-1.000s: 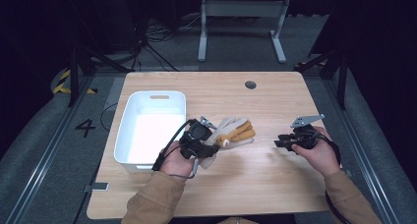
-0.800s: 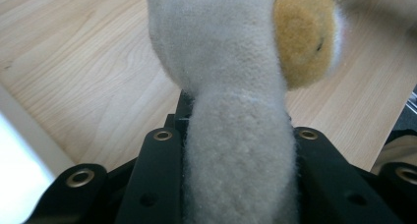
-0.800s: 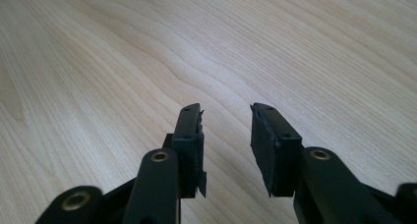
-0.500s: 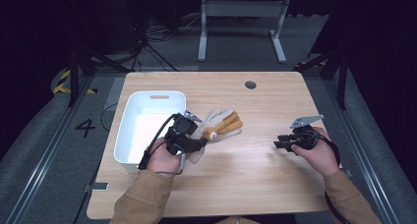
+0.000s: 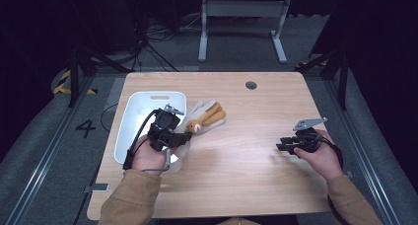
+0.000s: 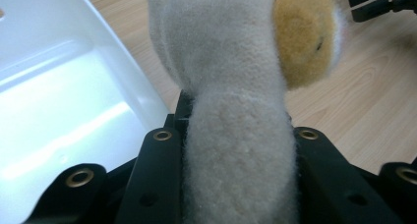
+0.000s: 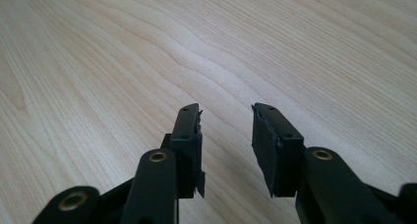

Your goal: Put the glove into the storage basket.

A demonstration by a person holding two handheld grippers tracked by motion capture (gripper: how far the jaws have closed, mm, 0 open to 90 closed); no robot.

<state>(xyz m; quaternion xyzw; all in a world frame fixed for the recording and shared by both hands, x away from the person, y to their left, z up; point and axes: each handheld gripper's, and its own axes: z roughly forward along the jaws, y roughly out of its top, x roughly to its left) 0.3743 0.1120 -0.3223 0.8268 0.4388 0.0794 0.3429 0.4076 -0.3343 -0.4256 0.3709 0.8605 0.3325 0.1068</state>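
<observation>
A cream plush toy (image 5: 204, 117) with orange-yellow parts hangs from my left gripper (image 5: 181, 136), just right of the white bin (image 5: 143, 117). In the left gripper view the jaws of the left gripper (image 6: 238, 150) press on a cream limb of the plush toy (image 6: 231, 62), with the bin (image 6: 59, 86) at the left. At the right side of the table my right gripper (image 5: 282, 146) is open and points left. The right gripper view has its jaws (image 7: 226, 128) apart over bare wood, nothing between them.
The wooden table (image 5: 246, 175) has a round cable hole (image 5: 251, 85) at the back. The bin's inside looks bare. Dark floor, cables and a desk frame (image 5: 241, 18) lie beyond the far edge. The right gripper (image 6: 378, 3) appears far off in the left gripper view.
My left gripper has carried the plush toy to the left, up to the bin's right wall, and slightly upward. The right gripper has stayed where it was.
</observation>
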